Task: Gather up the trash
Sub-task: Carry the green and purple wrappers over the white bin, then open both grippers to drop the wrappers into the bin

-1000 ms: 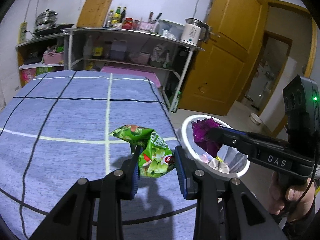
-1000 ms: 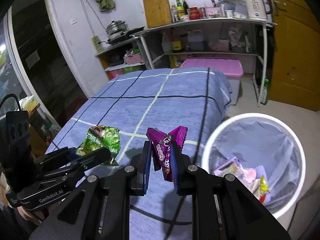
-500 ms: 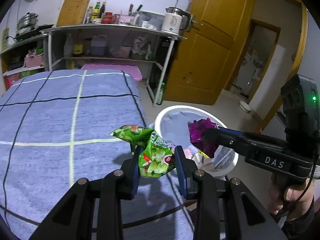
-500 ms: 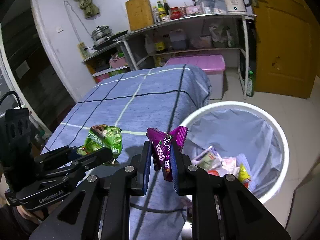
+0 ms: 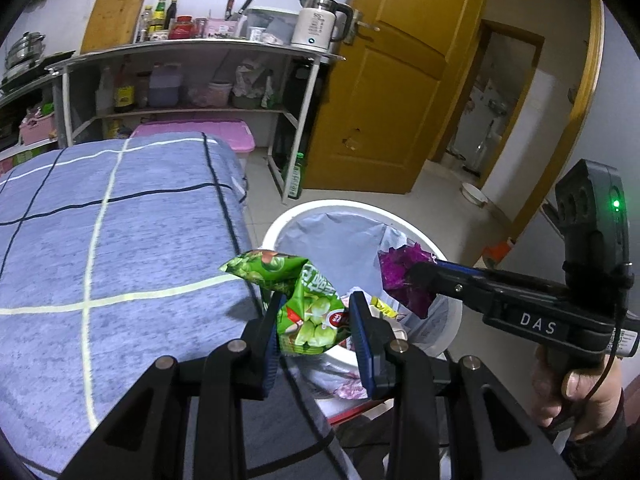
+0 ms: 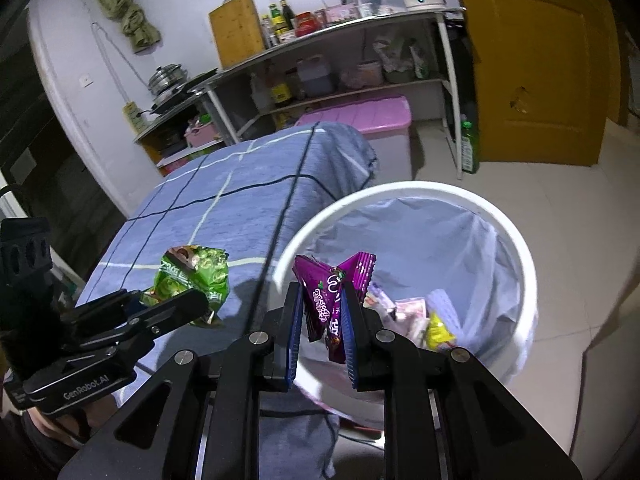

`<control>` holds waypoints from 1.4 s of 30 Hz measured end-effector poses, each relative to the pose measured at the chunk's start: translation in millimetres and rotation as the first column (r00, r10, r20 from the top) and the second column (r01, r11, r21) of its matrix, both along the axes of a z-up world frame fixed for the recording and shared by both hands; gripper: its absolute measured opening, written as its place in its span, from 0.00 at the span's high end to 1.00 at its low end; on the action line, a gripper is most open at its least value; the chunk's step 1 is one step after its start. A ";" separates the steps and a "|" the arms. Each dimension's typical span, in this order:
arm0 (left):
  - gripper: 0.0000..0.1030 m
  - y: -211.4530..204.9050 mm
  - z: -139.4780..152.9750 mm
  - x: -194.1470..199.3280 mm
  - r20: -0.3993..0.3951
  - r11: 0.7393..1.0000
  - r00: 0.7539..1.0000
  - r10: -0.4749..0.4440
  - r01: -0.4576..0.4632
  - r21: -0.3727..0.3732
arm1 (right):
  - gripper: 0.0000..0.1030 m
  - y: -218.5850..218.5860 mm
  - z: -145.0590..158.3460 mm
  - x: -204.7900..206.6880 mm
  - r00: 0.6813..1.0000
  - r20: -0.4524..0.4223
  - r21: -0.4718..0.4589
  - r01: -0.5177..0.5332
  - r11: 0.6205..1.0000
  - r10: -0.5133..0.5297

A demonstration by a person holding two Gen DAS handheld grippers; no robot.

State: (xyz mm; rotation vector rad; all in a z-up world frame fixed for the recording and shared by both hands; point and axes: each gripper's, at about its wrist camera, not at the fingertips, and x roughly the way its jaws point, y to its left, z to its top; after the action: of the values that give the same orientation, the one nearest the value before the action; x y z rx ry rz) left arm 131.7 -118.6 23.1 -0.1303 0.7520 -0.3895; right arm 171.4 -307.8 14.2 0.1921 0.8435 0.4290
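green snack bag (image 5: 308, 312) is pinched in the left gripper (image 5: 314, 322), jaws closed down on its lower half, crumpled top flaring out above the pads. relative to the white bin (image 5: 400, 220): bag hangs right at the bin's near rim, on the side next the table, prob not fully over the opening yet. in the right wrist view it looks to sit over the table edge, beside the bin rather than above it.

purple wrapper (image 6: 334, 300) is clamped tight in the right gripper (image 6: 322, 320), jaws nearly together, wrapper ends sticking up in a v. it sits over the bin's near rim w/ the liner and old trash (image 6: 416, 320) showing past it, so closer to a clean drop than the green one.

risks, as i judge them:
- letting go of the green bag now: it's light and puffy, could land on the rim or the blue cloth (image 5: 120, 260) or slide down between table and bin to the floor. cause = release before it's past the rim.
- purple wrapper is thin foil, may cling to a pad or flutter sideways on release; near-rim spot leaves little margin.
- both grippers crowd the same side of the bin; they could knock each other or nudge the bin, which looks light.
- loose liner (image 6: 472, 248) is bunched, could catch a wrapper at the edge.
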 end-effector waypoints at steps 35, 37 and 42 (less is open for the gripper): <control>0.59 -47.8 -26.5 36.8 -0.069 0.993 0.991 -0.113 0.115 0.028 | 0.53 -42.9 -38.5 15.5 0.994 -0.083 -0.043 0.068 0.997 -0.071; 0.59 -48.0 -26.4 37.2 -0.067 0.993 0.992 -0.111 0.113 0.026 | 0.53 -43.0 -37.1 14.9 0.994 -0.081 -0.044 0.067 0.997 -0.071; 0.59 -42.1 -23.9 33.3 -0.060 0.995 0.993 -0.099 0.100 0.018 | 0.53 -41.2 -32.1 9.3 0.995 -0.069 -0.045 0.062 0.997 -0.065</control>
State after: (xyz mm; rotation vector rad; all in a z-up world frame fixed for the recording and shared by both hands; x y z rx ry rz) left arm 165.0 -160.7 -0.8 -0.0856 0.8224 -0.4739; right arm 180.7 -349.0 -17.9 0.1947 0.9129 0.3458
